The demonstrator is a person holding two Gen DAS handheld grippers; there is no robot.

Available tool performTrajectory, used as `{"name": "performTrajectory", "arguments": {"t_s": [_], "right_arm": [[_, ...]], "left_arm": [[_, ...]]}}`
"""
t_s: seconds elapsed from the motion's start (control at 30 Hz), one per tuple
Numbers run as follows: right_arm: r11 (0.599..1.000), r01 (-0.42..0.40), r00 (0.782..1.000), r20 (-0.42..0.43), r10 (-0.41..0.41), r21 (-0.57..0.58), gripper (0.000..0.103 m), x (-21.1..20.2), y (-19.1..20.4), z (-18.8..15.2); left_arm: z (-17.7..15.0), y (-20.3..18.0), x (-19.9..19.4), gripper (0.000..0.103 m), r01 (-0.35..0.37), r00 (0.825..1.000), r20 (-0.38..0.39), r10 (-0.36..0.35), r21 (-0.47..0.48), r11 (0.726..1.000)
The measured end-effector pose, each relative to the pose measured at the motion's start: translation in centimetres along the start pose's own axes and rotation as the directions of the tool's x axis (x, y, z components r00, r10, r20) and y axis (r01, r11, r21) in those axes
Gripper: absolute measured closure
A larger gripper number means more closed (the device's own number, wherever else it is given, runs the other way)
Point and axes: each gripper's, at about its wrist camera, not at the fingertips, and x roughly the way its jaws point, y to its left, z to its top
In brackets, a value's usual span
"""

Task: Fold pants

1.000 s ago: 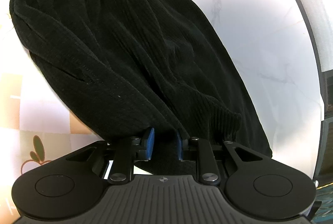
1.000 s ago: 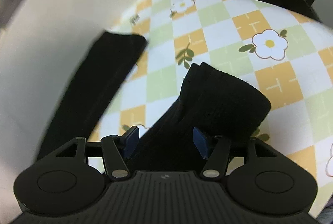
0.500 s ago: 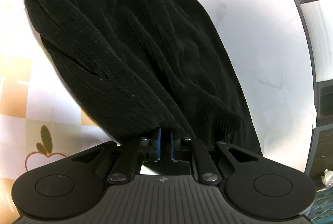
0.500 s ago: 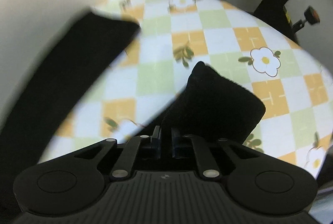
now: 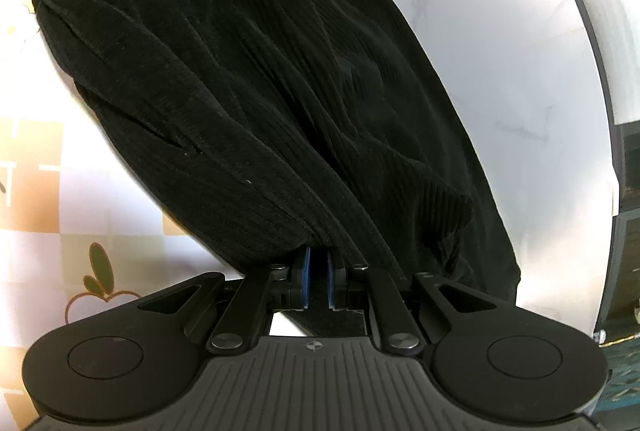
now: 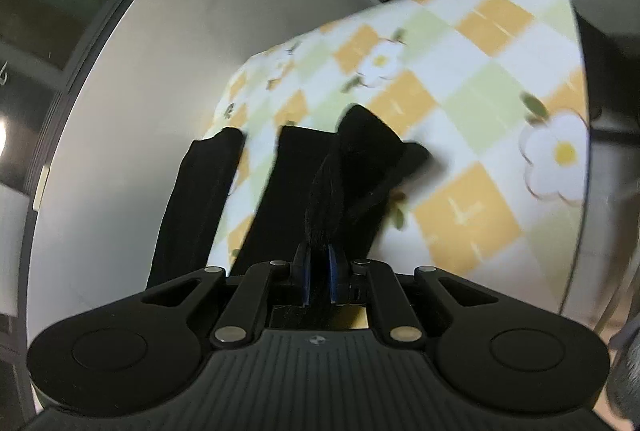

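Black pants (image 5: pixel 260 91) | left: waistband | right: leg ends, blurred, probably cuffs (image 6: pixel 360 151)

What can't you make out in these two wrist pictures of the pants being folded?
- Left wrist view: the fabric pinched by the left gripper is hidden behind the gripper body; the black pants run out of frame at the top.
- Right wrist view: motion blur smears the checked cloth and the fabric in the right gripper, so its shape is unclear.

Bright, even light with glare whitening the left view; right view motion-blurred; strong fisheye bending at edges.
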Motion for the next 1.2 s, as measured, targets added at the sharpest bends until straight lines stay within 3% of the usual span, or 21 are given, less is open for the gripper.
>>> {"name": "performTrajectory", "arguments": {"t_s": [0.2,0.33,0.47,0.77,0.93,0.97,1.03,1.2], "right_arm": [[1.000,-0.005,1.000,-0.009,0.005,-0.024,0.087,0.7,-0.7,-0.1],[1.000,0.011,0.999,-0.040,-0.011,-0.013,0.068,1.1,-0.7,-0.6],[0.999,0.031,0.997,-0.064,-0.031,-0.010,0.066,1.1,-0.8,-1.5],[1.000,-0.005,0.984,-0.176,0.006,0.005,0.066,0.6,-0.4,-4.2],[0.998,0.003,0.994,-0.110,0.004,0.065,0.066,1.4,-0.7,-2.9],[0.997,0.005,0.995,-0.098,0.003,0.078,0.070,1.5,-0.7,-2.6],[0.994,0.012,0.996,-0.095,-0.002,0.105,0.090,1.7,-0.6,-2.1],[0.996,-0.056,0.998,-0.039,0.053,-0.072,0.092,-1.6,4.8,-1.4]], "left_arm": [[0.1,-0.6,0.1,0.092,-0.024,1.000,-0.007,0.025,0.013,1.000],[0.1,-0.7,0.4,0.092,-0.026,1.000,-0.007,0.026,0.020,0.999],[0.0,-0.5,0.4,0.092,-0.018,1.000,-0.006,0.018,0.018,1.000],[0.0,-0.4,0.3,0.092,-0.014,1.000,-0.005,0.014,0.027,1.000],[-0.2,-0.2,0.3,0.092,-0.008,1.000,0.002,0.008,0.009,1.000],[-0.2,-0.2,0.2,0.092,-0.008,1.000,0.002,0.008,0.009,1.000],[-0.2,0.0,0.2,0.092,-0.004,1.000,0.001,0.004,0.000,1.000],[0.1,0.6,0.0,0.092,0.019,1.000,-0.011,-0.019,-0.037,0.999]]}}
